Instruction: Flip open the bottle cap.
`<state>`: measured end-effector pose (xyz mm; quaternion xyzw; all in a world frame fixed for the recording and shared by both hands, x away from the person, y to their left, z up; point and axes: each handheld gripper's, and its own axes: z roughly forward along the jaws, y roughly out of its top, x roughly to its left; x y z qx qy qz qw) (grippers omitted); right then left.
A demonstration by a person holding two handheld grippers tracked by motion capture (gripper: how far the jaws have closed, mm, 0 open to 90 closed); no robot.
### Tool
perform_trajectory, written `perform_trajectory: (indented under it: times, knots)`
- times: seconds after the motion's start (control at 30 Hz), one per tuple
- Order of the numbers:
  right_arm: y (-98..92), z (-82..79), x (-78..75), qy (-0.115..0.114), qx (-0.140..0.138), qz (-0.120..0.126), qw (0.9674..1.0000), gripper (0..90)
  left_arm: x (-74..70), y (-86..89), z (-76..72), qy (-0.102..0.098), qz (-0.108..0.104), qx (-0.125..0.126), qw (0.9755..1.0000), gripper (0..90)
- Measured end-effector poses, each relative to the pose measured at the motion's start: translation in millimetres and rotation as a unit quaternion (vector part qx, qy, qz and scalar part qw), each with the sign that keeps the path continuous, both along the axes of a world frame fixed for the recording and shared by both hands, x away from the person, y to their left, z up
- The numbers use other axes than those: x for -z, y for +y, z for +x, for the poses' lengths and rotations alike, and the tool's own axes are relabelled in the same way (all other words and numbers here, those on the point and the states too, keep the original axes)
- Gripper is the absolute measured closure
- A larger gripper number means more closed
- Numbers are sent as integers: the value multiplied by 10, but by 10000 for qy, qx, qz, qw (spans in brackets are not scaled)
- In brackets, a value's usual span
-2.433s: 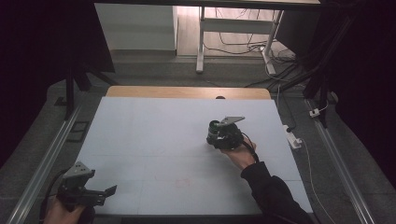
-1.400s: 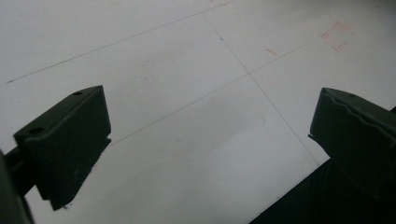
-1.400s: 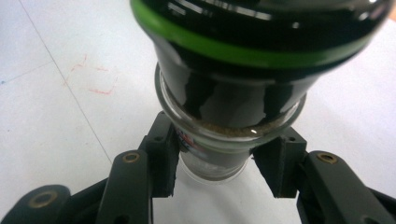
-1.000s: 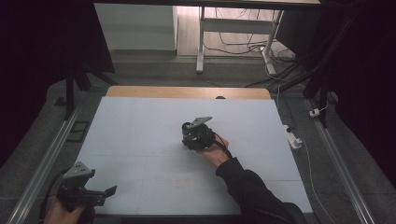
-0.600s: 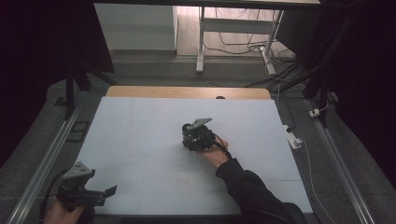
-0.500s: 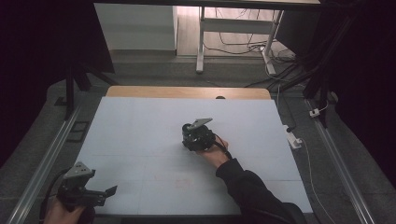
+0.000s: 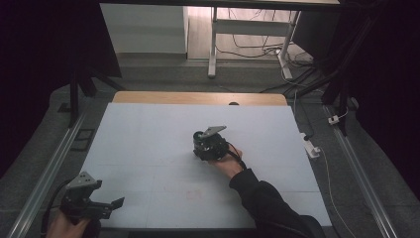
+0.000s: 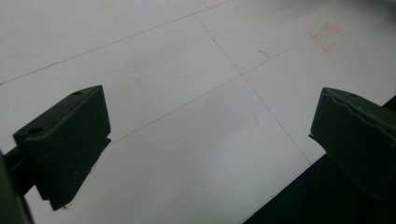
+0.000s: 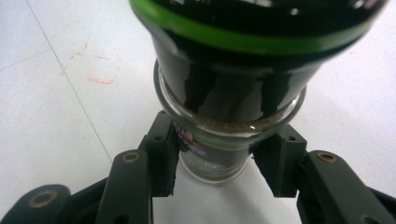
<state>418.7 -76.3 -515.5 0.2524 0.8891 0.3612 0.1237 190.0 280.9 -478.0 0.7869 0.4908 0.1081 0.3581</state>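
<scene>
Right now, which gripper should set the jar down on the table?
Right. The right gripper is already shut on the glass jar mid-table. The left gripper sits open at the near-left corner, well apart.

Left claw (image 8: 210, 140) gaping (hovering low), right claw (image 9: 217, 168) clamped

White table (image 7: 148, 144), faint red marks (image 7: 193, 194) (thin grid lines).
</scene>
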Motion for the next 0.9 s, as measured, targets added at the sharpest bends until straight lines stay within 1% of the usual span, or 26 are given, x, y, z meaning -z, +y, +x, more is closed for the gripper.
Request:
perform_trajectory:
  times: [0.07, 0.1, 0.17, 0.27, 0.37, 0.43, 0.47, 0.5, 0.53, 0.57, 0.67, 0.73, 0.83, 0.9]
  knots:
    - [-1, 0, 2, -1, -1, 9, 10000, 531, -2, 0, 2, -17, -24, 18, 10000, 0]
    - [-1, 0, 2, -2, -1, 7, 10000, 531, -9, 5, 10, -55, -70, 59, 9999, 0]
    - [-1, -1, 2, -1, 2, 9, 10000, 531, -12, 7, 22, -58, -131, 95, 9999, 0]
    - [-1, 0, 2, 4, 7, 12, 10000, 531, -13, -8, 44, -68, -146, 175, 9997, 0]
    - [-1, -1, 3, 1, 9, 13, 10000, 531, -12, -33, 67, -147, -169, 328, 9992, 0]
    - [0, -2, 3, 2, 12, 12, 10000, 531, -13, -42, 75, -156, -182, 356, 9991, 0]
    - [0, -3, 4, -2, 10, 11, 10000, 531, -17, -63, 91, -206, -184, 403, 9988, 0]
    - [-1, -3, 4, -2, 10, 12, 10000, 531, -17, -63, 91, -206, -184, 403, 9988, 0]
    - [-2, -4, 4, -2, 8, 13, 10000, 531, -23, -84, 107, -317, -181, 467, 9982, 0]
    - [-3, -3, 5, -5, 2, 16, 10000, 531, -23, -84, 107, -317, -181, 467, 9982, 0]
    - [-4, 0, 5, -5, -11, 20, 10000, 531, -38, -116, 137, -462, -196, 550, 9972, 0]
    - [-5, -1, 6, -8, -11, 18, 10000, 531, -41, -145, 182, -430, -270, 561, 9971, 0]
    - [-5, -2, 6, -9, -14, 15, 10000, 531, -38, -183, 230, -408, -270, 590, 9971, 0]
    - [-5, -2, 6, -8, -14, 14, 10000, 531, -44, -214, 263, -439, -272, 644, 9966, 0]
